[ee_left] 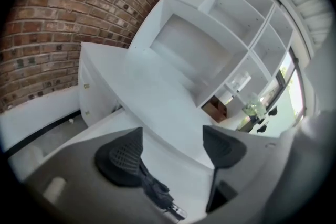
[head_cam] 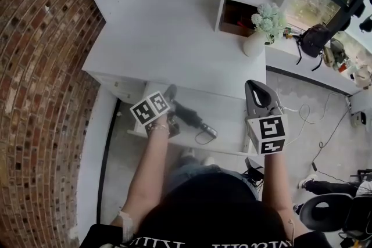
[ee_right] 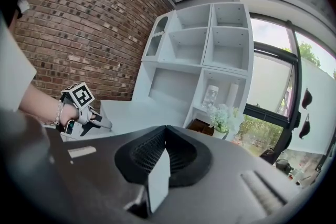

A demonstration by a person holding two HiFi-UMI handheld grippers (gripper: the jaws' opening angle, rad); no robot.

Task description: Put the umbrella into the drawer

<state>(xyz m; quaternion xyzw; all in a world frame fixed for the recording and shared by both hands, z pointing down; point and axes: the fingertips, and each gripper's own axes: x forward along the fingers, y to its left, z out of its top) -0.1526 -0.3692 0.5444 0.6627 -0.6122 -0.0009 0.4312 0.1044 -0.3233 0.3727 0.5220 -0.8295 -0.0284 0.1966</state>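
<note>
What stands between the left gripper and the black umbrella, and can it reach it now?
Probably yes. The left gripper is open and held close above the umbrella, which lies uncovered in the open drawer. Nothing shows between them, so a short move down should do.

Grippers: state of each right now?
Left gripper: open, not gripping the umbrella lying in the drawer.
Right gripper: shut, nothing between its jaws.

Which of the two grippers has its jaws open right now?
The left gripper: its jaws stand wide apart, near the black umbrella. The right gripper has its jaws pressed together.
</note>
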